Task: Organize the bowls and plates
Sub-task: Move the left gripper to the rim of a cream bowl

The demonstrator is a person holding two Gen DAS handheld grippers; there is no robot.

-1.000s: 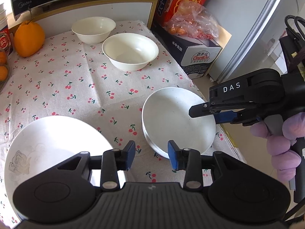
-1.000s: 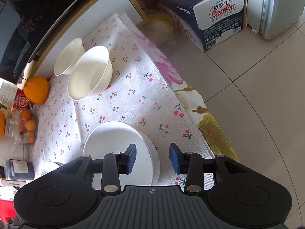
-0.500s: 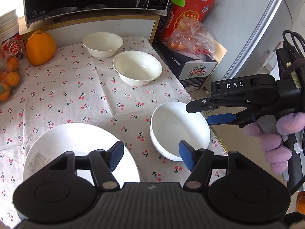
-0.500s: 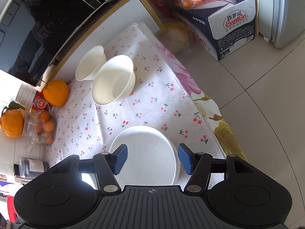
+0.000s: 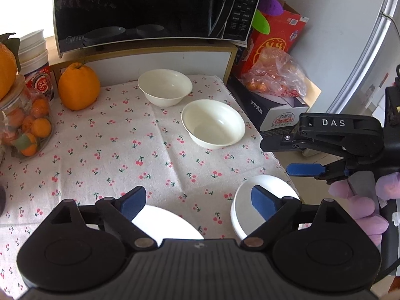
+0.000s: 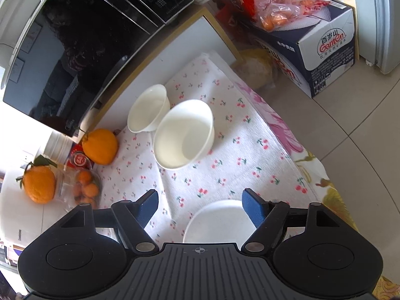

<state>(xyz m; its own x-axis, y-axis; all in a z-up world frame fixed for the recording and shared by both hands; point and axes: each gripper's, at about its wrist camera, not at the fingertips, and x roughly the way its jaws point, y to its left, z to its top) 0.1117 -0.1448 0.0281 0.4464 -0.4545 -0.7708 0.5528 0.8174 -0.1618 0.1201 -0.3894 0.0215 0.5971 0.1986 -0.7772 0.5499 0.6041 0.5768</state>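
Two cream bowls stand on the cherry-print cloth: a far bowl (image 5: 165, 86) (image 6: 147, 112) and a nearer bowl (image 5: 213, 123) (image 6: 184, 134). A stack of small white plates (image 5: 243, 207) (image 6: 217, 221) sits near the cloth's right front edge. A large white plate (image 5: 165, 222) lies at the front, partly hidden by my left gripper. My left gripper (image 5: 197, 201) is open and empty above the front of the cloth. My right gripper (image 6: 200, 203) is open and empty above the small plates; it also shows in the left wrist view (image 5: 282, 156).
A microwave (image 5: 150, 10) stands on a shelf behind the bowls. A large orange (image 5: 78, 88) and a jar of small oranges (image 5: 25, 127) are at the left. A cardboard box (image 5: 277, 115) with bagged fruit stands on the floor right of the table.
Both grippers have pulled back and up from the small plates and opened wider. The plates and bowls have stayed in place.
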